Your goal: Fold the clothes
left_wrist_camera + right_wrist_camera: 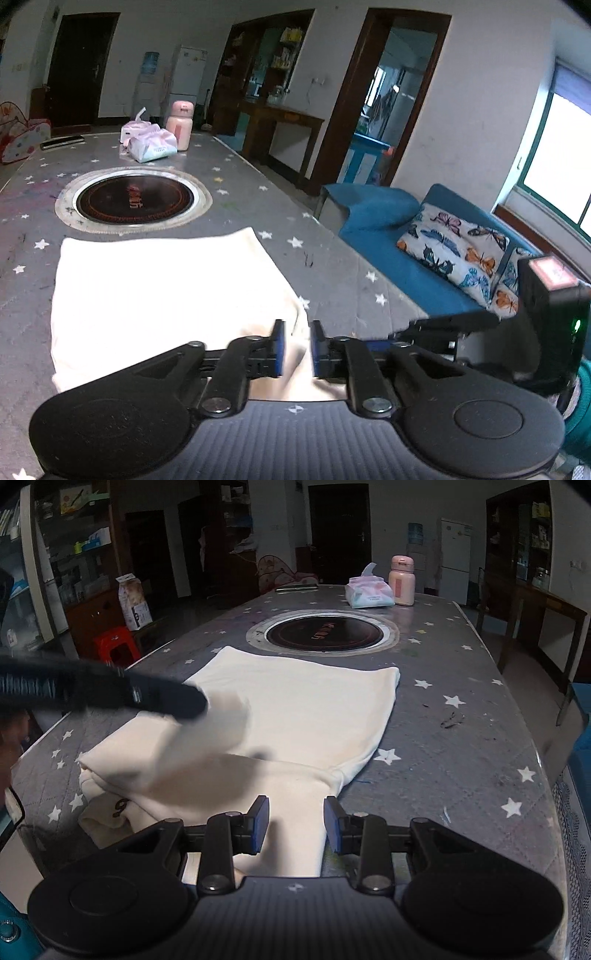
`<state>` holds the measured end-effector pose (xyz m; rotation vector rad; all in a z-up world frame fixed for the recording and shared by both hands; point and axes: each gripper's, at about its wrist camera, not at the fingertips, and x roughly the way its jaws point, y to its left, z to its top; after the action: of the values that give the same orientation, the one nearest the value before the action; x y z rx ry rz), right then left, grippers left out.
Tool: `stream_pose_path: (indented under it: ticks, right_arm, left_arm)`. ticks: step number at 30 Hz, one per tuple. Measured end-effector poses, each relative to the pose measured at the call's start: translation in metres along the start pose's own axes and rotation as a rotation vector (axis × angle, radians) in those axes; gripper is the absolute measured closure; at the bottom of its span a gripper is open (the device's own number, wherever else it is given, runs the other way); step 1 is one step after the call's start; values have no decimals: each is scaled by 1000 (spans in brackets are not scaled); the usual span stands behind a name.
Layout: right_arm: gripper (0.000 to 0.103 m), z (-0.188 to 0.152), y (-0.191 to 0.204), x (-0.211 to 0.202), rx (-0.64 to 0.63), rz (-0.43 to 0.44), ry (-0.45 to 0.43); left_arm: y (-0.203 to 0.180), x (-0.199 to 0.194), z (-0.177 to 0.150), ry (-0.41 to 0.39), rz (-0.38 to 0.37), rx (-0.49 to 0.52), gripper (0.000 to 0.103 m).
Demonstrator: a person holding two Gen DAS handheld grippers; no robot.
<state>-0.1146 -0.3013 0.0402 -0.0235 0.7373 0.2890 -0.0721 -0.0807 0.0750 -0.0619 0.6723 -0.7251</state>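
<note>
A cream garment (pixel 162 291) lies partly folded on the grey star-patterned table (pixel 332 266). In the left wrist view my left gripper (pixel 297 345) hangs over its near right corner, blue pads apart with cloth showing in the gap, not pinched. In the right wrist view the garment (pixel 303 709) spreads ahead, and my right gripper (pixel 295 823) is open above its near edge, over a sleeve-like flap. The left gripper's dark body (pixel 110 694) crosses the left side, blurred, over the garment. The right gripper's body (pixel 546 317) shows at the right in the left view.
A round inset cooktop (pixel 321 633) lies just beyond the garment. A tissue pack (pixel 369 592), pink bottle (pixel 402 581) and a dark flat object (pixel 297 588) stand at the table's far end. A blue sofa with butterfly cushions (pixel 454 247) is right of the table.
</note>
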Motion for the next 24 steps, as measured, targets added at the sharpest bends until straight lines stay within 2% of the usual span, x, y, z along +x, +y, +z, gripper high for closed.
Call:
stream_pose_path:
  ticks: [5, 12, 19, 22, 23, 24]
  right_arm:
    - [71, 5, 1, -1, 12, 16, -13]
    - [71, 5, 14, 23, 1, 82, 36]
    - [71, 2, 18, 39, 19, 73, 65]
    - [85, 2, 20, 38, 15, 69, 65]
    - [94, 2, 20, 37, 17, 70, 64]
    - [95, 3, 19, 36, 20, 71, 61]
  left_arm:
    - [26, -17, -8, -7, 42, -27, 76]
    - [74, -42, -28, 43, 184, -60, 76]
    - [90, -46, -59, 125, 209, -65, 76]
    - [90, -52, -63, 122, 204, -61, 74]
    - [89, -53, -63, 125, 201, -59, 74]
    - [89, -53, -62, 127, 199, -57, 74]
